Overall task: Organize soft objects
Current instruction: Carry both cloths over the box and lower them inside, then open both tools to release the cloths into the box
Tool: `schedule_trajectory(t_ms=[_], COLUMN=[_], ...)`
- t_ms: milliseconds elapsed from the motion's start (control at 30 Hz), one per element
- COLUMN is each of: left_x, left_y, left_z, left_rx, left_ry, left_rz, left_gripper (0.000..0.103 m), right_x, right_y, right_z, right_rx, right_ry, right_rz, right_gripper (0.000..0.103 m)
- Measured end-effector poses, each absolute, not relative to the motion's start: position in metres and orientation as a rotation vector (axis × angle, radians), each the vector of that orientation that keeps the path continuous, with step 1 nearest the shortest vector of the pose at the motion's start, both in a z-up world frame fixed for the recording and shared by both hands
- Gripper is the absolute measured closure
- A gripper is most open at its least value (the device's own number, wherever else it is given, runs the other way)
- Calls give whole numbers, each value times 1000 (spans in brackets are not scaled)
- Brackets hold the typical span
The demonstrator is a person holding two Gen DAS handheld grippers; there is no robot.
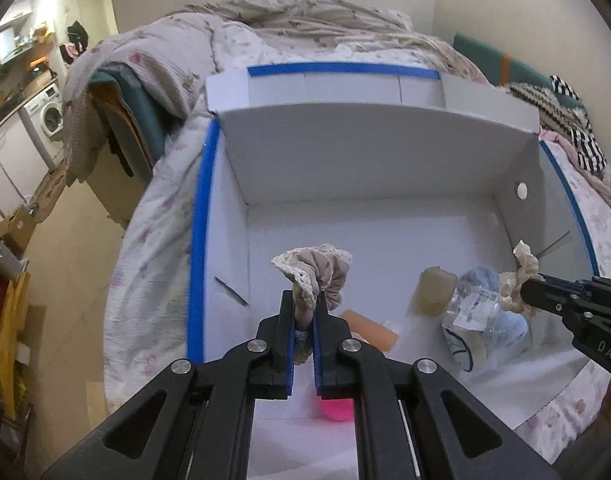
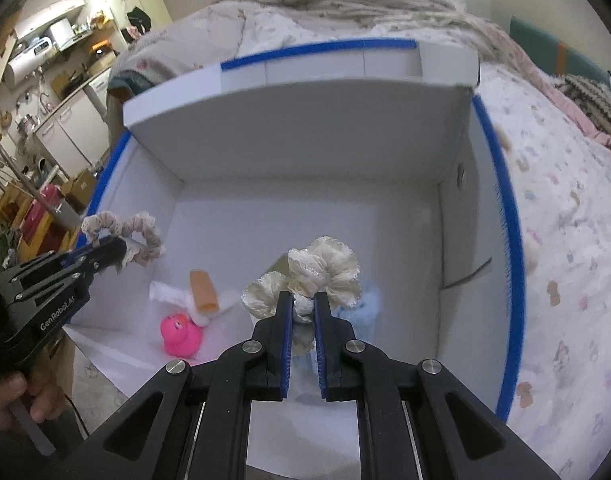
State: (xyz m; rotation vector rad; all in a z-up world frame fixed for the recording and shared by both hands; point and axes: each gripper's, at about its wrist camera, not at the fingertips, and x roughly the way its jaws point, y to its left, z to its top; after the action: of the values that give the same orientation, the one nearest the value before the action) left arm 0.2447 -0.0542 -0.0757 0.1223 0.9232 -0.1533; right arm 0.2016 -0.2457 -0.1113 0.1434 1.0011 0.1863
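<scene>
My left gripper (image 1: 305, 304) clenched on pink scrunchie (image 1: 321, 270), held above white box (image 1: 365, 152) floor, left side. My right gripper (image 2: 304, 304) clenched on cream scrunchie (image 2: 325, 268), held over box's right side. Both fingers pinch fabric. Box sits on bed (image 2: 565, 208). On box floor: pink duck (image 2: 181, 334), orange block (image 2: 203, 290), blue cloth (image 2: 365, 304)
</scene>
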Motion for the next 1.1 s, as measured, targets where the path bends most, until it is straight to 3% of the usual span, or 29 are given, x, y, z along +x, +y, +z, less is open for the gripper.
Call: schedule_trajectory(t_ms=[867, 967, 1033, 1067, 1100], left_x=[246, 246, 245, 244, 243], left_y=[-67, -65, -63, -62, -61], left_z=[-97, -96, -93, -91, -88], left_rx=[138, 130, 123, 119, 116], left_ry=[1026, 1030, 1026, 1016, 1002], left_rz=[-180, -175, -169, -161, -153], left_gripper=[93, 76, 54, 48, 41], right_x=[205, 204, 204, 204, 204], right_y=[-246, -247, -248, -248, -248], right_z=[-131, -128, -126, -125, -123], right_rx=[167, 180, 188, 196, 206], right_ry=[1101, 1083, 1070, 1064, 1058], right_rz=[199, 197, 192, 191, 189], right_gripper=[89, 82, 70, 64, 44])
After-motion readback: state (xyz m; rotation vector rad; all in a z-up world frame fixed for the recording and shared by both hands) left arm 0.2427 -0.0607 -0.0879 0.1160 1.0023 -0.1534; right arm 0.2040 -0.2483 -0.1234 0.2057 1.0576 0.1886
